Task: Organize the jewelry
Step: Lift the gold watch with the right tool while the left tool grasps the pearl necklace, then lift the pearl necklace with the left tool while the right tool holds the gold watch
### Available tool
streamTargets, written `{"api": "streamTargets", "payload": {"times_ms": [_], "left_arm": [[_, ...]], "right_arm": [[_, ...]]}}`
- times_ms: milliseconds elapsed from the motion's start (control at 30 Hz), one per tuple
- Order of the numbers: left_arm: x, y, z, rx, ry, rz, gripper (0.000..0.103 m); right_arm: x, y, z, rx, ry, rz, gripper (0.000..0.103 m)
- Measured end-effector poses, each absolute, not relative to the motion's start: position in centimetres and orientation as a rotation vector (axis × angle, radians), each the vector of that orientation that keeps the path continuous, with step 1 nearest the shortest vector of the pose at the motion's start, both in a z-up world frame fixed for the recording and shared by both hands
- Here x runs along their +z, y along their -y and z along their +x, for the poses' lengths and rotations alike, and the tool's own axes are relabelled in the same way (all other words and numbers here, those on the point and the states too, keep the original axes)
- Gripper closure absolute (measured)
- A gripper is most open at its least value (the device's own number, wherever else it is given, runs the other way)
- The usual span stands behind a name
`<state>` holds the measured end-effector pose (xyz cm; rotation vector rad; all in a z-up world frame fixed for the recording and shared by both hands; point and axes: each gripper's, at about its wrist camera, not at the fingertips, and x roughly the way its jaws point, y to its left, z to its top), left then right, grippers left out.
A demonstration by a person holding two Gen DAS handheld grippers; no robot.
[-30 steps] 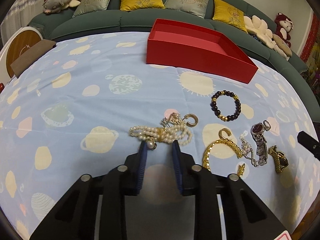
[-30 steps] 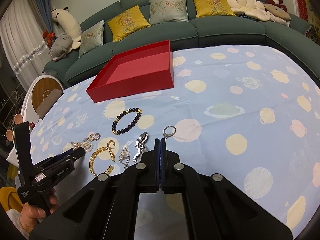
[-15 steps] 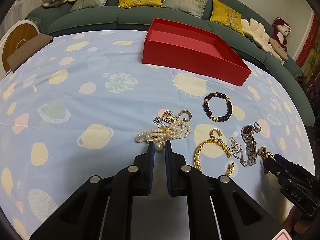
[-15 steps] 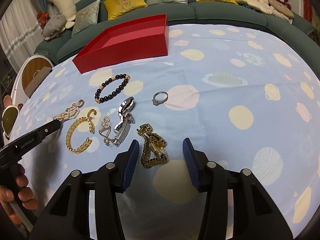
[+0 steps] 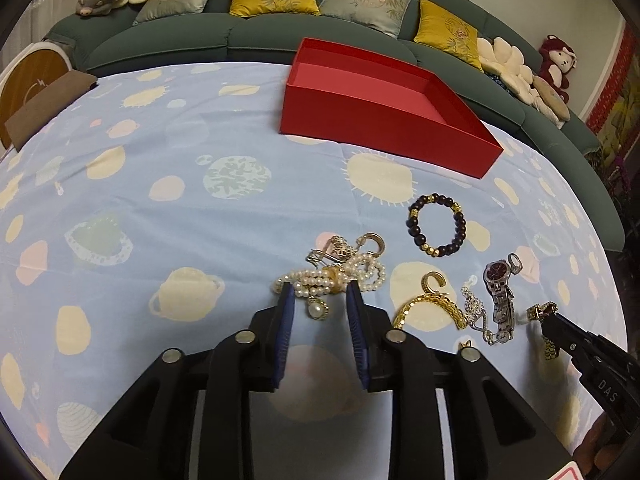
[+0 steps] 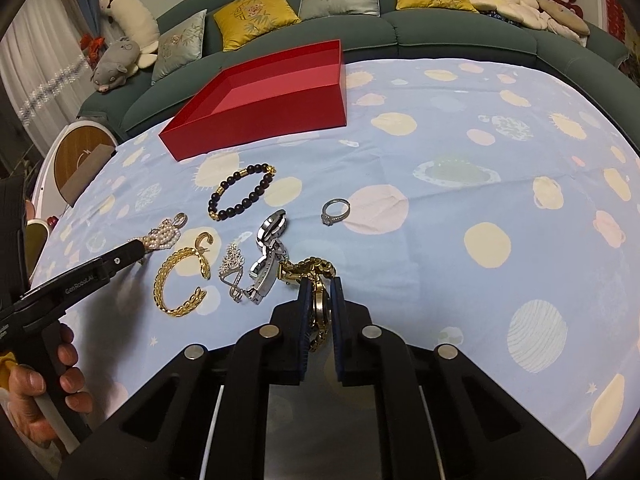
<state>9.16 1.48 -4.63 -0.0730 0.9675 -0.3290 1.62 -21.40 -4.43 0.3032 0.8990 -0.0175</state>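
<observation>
Our left gripper had its jaws wide, straddling the pearls with the pendant drop lying between the pads; nothing was pinched. Our right gripper had jaws narrow, clamped on the gold watch, whose band trailed out onto the cloth toward the silver watch.

Risks, as we judged them: the pearls lay tangled with a gold clasp piece, so closing could catch only one strand and drag the rest, or lift the clasp piece too. The drop could slip out of the pads. On the right, the gold band looked touching or nearly touching the silver watch, so lifting could snag and pull it. The grip sat on a thin edge, so the watch could twist or drop on the way to the box.

The other pieces lay loose on the cloth: bead bracelet, ring, gold bangle, silver brooch. The box sat empty at the far side, well apart from the jewelry.

The surface was a blue cloth with planet prints, slightly creased. Behind it was a green sofa with cushions and plush toys.
</observation>
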Motion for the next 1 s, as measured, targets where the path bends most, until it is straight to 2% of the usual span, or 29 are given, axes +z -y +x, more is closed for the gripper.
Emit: {"api": "streamTargets", "payload": {"times_ms": [233, 433, 567, 633, 733, 800, 867, 1000], "left_arm": [[-4.4, -0.6, 10.2, -0.376, -0.914, 0.029, 0.072], [-3.5, -1.2, 11.1, -0.399, -0.883, -0.012, 0.072], [-4.3, 0.3, 11.4, -0.371, -0.882, 0.021, 0.058], [-5.1, 0.6, 11.3, -0.389, -0.939, 0.022, 0.058], [-5.4, 1.1, 10.2, -0.372, -0.926, 0.100, 0.058], [-5.3, 0.8, 9.7, -0.363, -0.937, 0.102, 0.062], [-5.3, 0.0, 9.5, -0.350, -0.947, 0.078, 0.073], [-4.8, -1.2, 10.0, -0.378, -0.982, -0.062, 0.076]], "right_arm": [[-4.1, 21.7, 1.6, -0.010, -0.893, 0.327, 0.094], [-3.8, 22.0, 1.4, -0.008, -0.883, 0.339, 0.094], [-3.8, 21.9, 1.5, -0.007, -0.886, 0.338, 0.094], [-3.8, 21.7, 1.5, -0.003, -0.886, 0.333, 0.094], [-3.9, 21.8, 1.5, -0.007, -0.890, 0.333, 0.094], [-4.0, 22.0, 1.6, -0.010, -0.890, 0.339, 0.094], [-3.9, 21.9, 1.6, -0.008, -0.887, 0.340, 0.094], [-3.7, 21.4, 1.6, 0.004, -0.882, 0.333, 0.094]]}}
